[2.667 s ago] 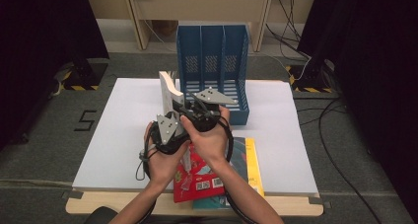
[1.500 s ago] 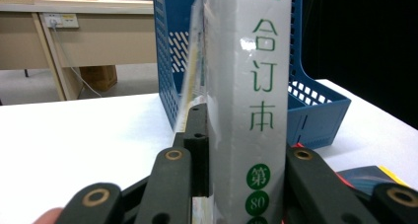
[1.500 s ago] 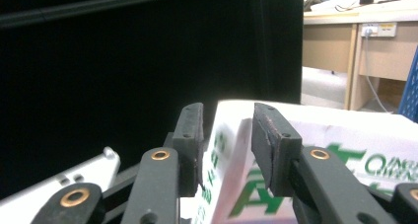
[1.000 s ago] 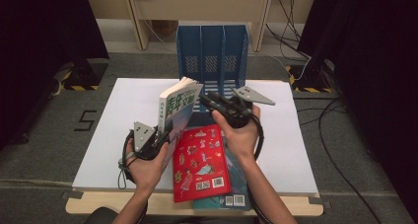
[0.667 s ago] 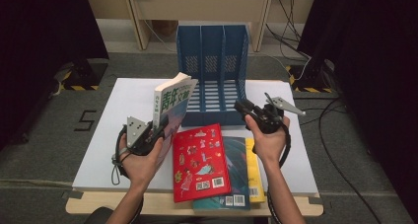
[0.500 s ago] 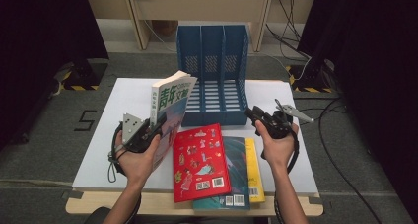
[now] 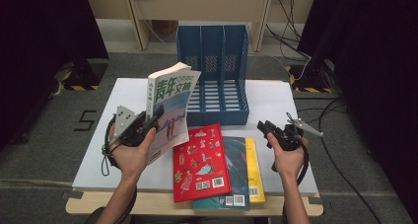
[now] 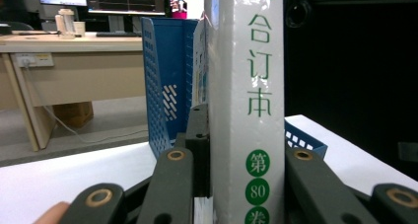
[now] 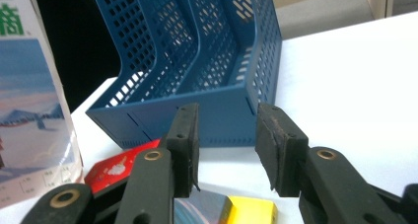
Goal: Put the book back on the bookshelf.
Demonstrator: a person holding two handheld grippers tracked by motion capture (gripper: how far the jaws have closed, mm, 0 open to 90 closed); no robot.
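Books lie stacked at the bench's near edge: a red book (image 7: 201, 163) on top, its labels too small to read. Left gripper (image 7: 146, 126) grasps the upright magazine (image 7: 170, 110), spine reading "合订本 第80卷". Right gripper (image 7: 264, 128), jaws released and empty, has swung out right and lower. Blue file rack (image 7: 217, 76) stands behind.

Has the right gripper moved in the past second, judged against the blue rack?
Yes. The right gripper was in front of the blue rack a second ago; it now sits right of the rack's front corner, nearer the table's right edge.
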